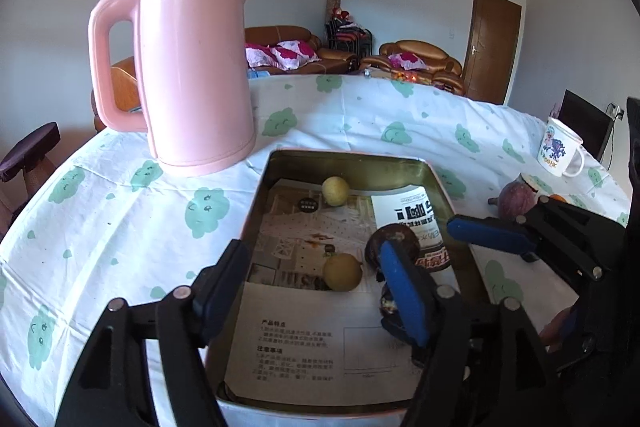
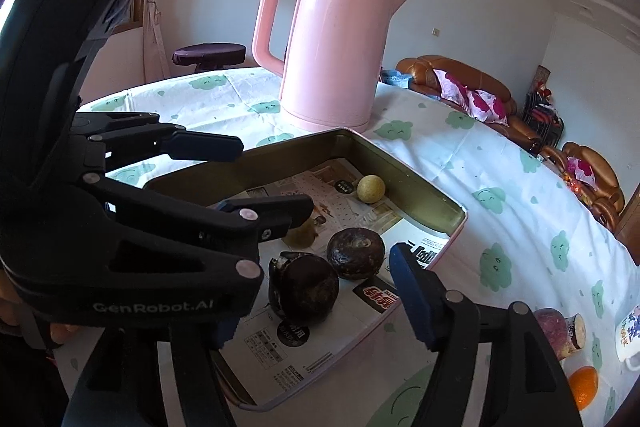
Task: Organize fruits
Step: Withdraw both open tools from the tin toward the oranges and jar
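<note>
Both hand-held grippers hang over the metal tin (image 1: 440, 183) on the tabletop (image 1: 120, 211), the left hand-held gripper (image 1: 316, 291) and the right hand-held gripper (image 2: 320, 291) each spread wide and gripping nothing. Two dark round fruits (image 2: 356, 253) and two yellow fruits (image 1: 335, 190) lie on paper inside the tin, while a purple fruit (image 1: 516, 201) and an orange (image 2: 583, 385) lie outside it near the mug (image 1: 560, 151)

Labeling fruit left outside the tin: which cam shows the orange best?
Right wrist. The orange shows as a clear round shape near the bottom right, beside the mug. Left wrist catches only an orange sliver behind the right gripper's linkage.
</note>
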